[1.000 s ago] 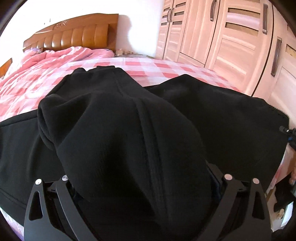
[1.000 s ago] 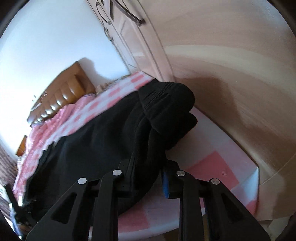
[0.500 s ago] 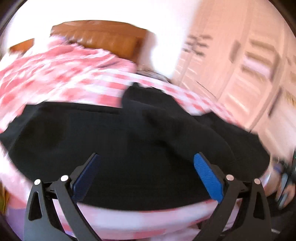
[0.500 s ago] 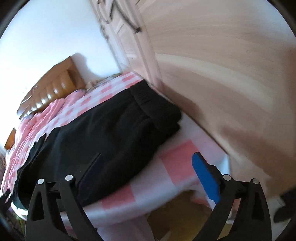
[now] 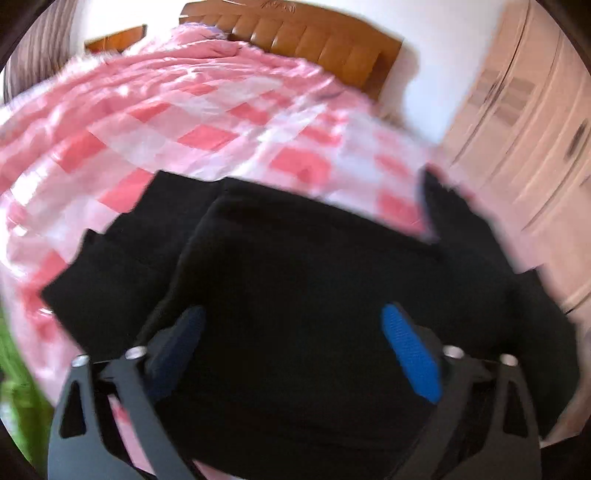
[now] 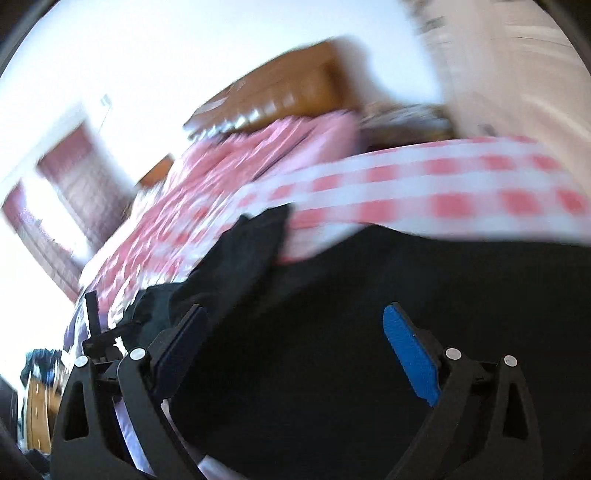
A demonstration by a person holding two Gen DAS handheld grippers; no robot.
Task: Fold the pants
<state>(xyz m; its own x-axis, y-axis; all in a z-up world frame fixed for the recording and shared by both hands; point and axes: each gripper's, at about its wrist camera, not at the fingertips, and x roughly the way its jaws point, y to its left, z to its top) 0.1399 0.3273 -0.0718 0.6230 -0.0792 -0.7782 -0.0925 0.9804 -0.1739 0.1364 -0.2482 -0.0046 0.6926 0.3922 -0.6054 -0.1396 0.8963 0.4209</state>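
Left gripper [image 5: 291, 343]: jaws spread wide, nothing between the blue pads [image 5: 412, 363]; poised over the near part of the black cloth, contact not readable.
Right gripper [image 6: 293, 349]: jaws likewise parted and holding nothing; blue pad [image 6: 412, 360] plain on the right finger, the left pad in shade.
Pants [image 5: 295, 295]: black, lying on the near part of the bed, doubled over so that one layer rests on another; a lower layer sticks out at the left with a stepped edge, and a raised corner of cloth stands up at the far right. In the right wrist view the pants [image 6: 369, 314] fill the near half of the frame, with a ragged end reaching left and far.
Bedsheet [image 5: 207, 125]: pink and white check, rumpled toward the far left; it runs under the pants on every visible side.
Headboard [image 5: 306, 33]: brown, padded in panels, at the far end of the bed.
Wardrobe [image 5: 524, 122]: pale wood doors on the right, blurred.
Window [image 6: 59, 192]: bright, far left in the right wrist view.
Picture quality: both views smeared by motion; fine detail lost.
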